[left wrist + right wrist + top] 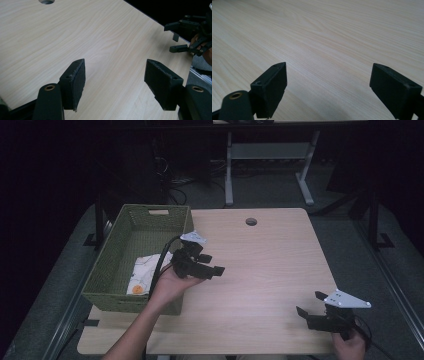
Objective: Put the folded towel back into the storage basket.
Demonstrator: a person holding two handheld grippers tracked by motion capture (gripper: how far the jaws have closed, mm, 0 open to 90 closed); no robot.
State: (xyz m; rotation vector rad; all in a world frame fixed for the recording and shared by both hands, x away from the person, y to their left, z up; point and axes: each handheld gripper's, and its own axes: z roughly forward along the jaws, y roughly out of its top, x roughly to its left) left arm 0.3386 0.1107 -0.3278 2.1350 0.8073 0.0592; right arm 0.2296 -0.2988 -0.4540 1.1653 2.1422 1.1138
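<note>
The table [260,270] is evenly lit from above; the surroundings are dark. Shadows are soft; both gripper views blur slightly at the near jaws.

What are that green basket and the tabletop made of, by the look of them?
The basket looks woven, perhaps paper rope or plastic fibre: its walls show a fine braided texture, matte green. The tabletop looks like light wood or a wood-print laminate: pale parallel grain lines, smooth with a faint sheen.

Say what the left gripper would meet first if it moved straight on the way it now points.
Probably the bare wooden tabletop: the left gripper, open, tilts down toward it, nothing between. Depth is uncertain.
</note>
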